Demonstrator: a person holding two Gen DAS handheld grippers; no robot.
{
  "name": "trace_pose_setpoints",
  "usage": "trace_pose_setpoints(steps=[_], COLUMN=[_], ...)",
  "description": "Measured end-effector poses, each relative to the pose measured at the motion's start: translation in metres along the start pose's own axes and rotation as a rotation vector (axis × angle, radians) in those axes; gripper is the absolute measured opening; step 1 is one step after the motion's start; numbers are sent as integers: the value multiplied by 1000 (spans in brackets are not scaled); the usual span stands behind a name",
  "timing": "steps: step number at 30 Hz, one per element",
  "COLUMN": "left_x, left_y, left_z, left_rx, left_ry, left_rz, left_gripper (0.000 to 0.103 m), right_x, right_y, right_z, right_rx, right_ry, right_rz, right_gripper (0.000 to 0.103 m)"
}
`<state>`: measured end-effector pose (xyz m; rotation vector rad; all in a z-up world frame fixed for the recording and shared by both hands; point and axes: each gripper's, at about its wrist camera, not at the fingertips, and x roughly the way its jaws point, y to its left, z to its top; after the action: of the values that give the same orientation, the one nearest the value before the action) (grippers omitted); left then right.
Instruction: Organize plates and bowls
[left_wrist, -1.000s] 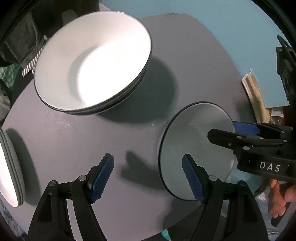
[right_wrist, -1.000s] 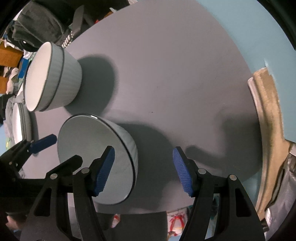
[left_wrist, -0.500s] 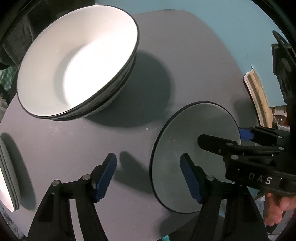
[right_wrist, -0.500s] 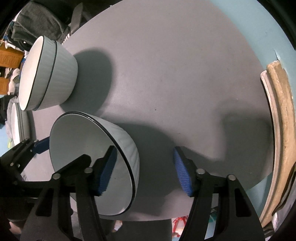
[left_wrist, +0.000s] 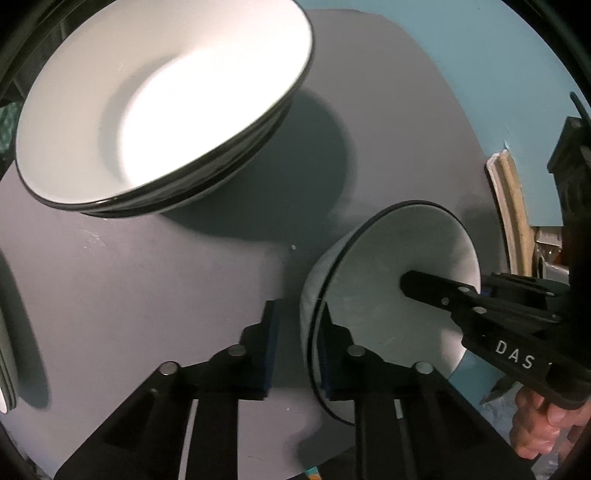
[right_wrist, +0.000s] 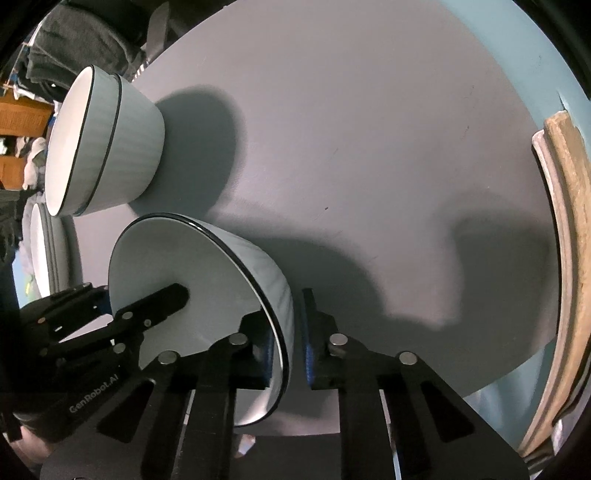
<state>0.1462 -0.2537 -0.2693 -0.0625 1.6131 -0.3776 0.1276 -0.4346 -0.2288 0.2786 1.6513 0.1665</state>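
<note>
- Left wrist view: the left gripper (left_wrist: 295, 343) is closing, clamping the rim of the small bowl (left_wrist: 399, 302) near the round table's (left_wrist: 147, 295) near edge; stacked bowls (left_wrist: 159, 103) sit farther in.
- Right wrist view: the right gripper (right_wrist: 287, 341) pinches the same bowl's (right_wrist: 192, 273) opposite rim.

single bowl (right_wrist: 192, 280) on table (right_wrist: 369, 129), stacked bowls (right_wrist: 107, 144) behind

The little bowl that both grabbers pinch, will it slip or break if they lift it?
The bowl looks glazed and smooth, so it might slip. The left gripper and right gripper pinch opposite rims, which should steady it. It looks ceramic: stiff, probably heavyish, likely to chip if dropped.
</note>
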Motion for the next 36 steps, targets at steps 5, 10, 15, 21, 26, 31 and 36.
trace_pose_setpoints(steps=[5, 10, 15, 21, 26, 31, 36], left_x=[-3, -8, -16, -17, -39, -75, -92], left_y=[-10, 1, 9, -4, -1, 17, 34], left_z=[-4, -13, -32, -32, -34, -36, -40], left_rx=[54, 34, 29, 0, -11, -37, -55], left_ry=[-20, -13, -29, -34, -68, -104, -153], left_rz=[45, 40, 62, 74, 92, 95, 95], left_gripper=[8, 7, 7, 7, 7, 7, 7], right_x=[-3, -8, -11, -9, -17, -29, -53], right_y=[-1, 0, 13, 36, 56, 75, 80], right_z=[0, -4, -13, -16, -16, -10, 1], right_rx=[14, 22, -2, -38, -73, -104, -145], right_ry=[-9, -7, -14, -5, -4, -11, -42], right_rz=[-21, -9, -12, -3, -12, -3, 2], right_gripper=[8, 8, 8, 8, 8, 8, 8])
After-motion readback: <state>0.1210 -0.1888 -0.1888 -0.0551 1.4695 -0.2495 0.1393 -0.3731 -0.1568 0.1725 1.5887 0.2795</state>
